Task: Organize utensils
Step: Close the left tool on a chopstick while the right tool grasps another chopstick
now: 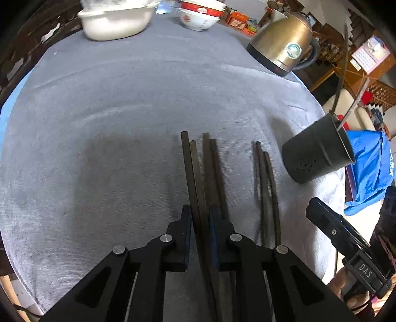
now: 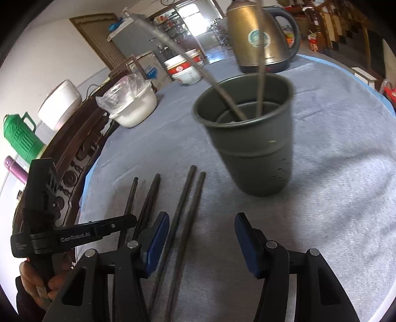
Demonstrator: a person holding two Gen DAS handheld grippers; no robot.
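Dark holder (image 2: 250, 133) upright — two chopsticks (image 2: 259, 81) inside; left gripper (image 1: 200, 218) clamped on chopstick pair (image 1: 195, 178); right gripper (image 2: 201, 241) apart.

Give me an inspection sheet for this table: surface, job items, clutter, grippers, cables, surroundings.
Surface: round table under a grey cloth, wrinkled, dark patch near the middle.
Job's things: dark holder cup upright with two utensils in it; four dark chopsticks lying together, a further pair beside them, nearer the cup.
Clutter: gold kettle, white lidded dish, red-and-white bowls.
Grippers: left gripper shut on chopsticks from the group of four; right gripper open above the cloth, the pair of chopsticks lying below, untouched.
Cables: nothing seen on the table.
Surroundings: green jug, carved wooden furniture, blue bag.
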